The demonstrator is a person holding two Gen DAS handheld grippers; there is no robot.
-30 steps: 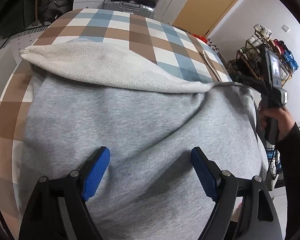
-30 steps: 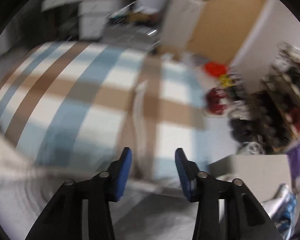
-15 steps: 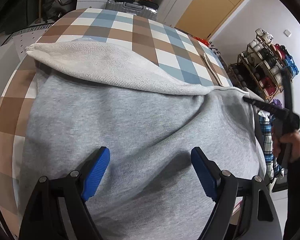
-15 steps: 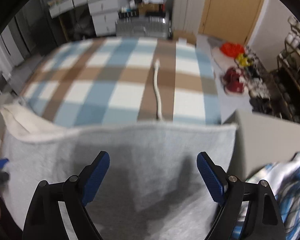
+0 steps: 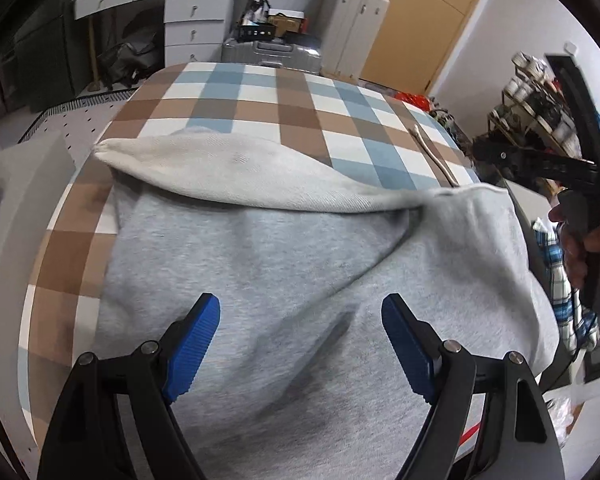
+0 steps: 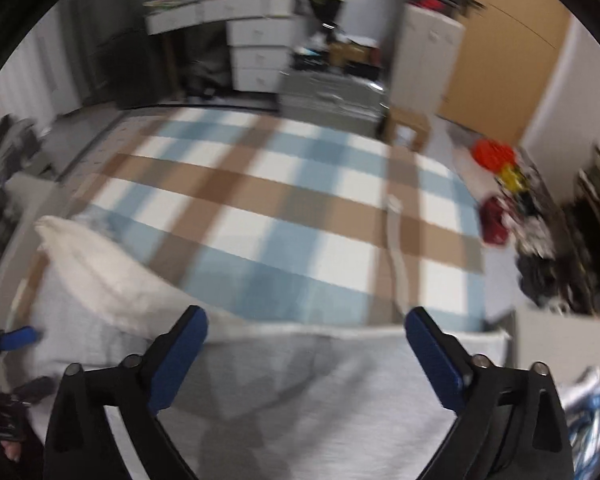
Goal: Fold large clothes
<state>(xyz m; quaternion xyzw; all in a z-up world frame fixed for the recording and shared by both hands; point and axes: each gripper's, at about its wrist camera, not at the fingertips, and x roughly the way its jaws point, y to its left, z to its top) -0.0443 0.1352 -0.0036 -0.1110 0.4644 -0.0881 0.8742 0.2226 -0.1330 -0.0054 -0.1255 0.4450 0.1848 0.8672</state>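
My left tool (image 5: 300, 344) has its blue pads spread wide, holding nothing, poised just above the grey sweatshirt (image 5: 300, 264). My right tool (image 6: 306, 354) is likewise wide and empty over the same garment (image 6: 300, 408) — that view is motion-blurred, so fine detail is lost. In the left view the right tool (image 5: 496, 156) shows at the right edge, gripped by my right hand (image 5: 584, 240), beside the sweatshirt's far right corner; I cannot tell whether it touches the cloth.

The sweatshirt lies spread on the near part of the bench, over a blue, brown and white checked cloth (image 5: 284, 108). Its cream hood lining (image 5: 236, 172) lies across its far edge, reaching to the left. A cream drawcord (image 5: 432, 152) lies on the checks toward the far right.

Beyond the bench stand white drawers (image 5: 196, 20) and a silver suitcase (image 5: 272, 50); a shoe rack (image 5: 536, 108) is at the right.
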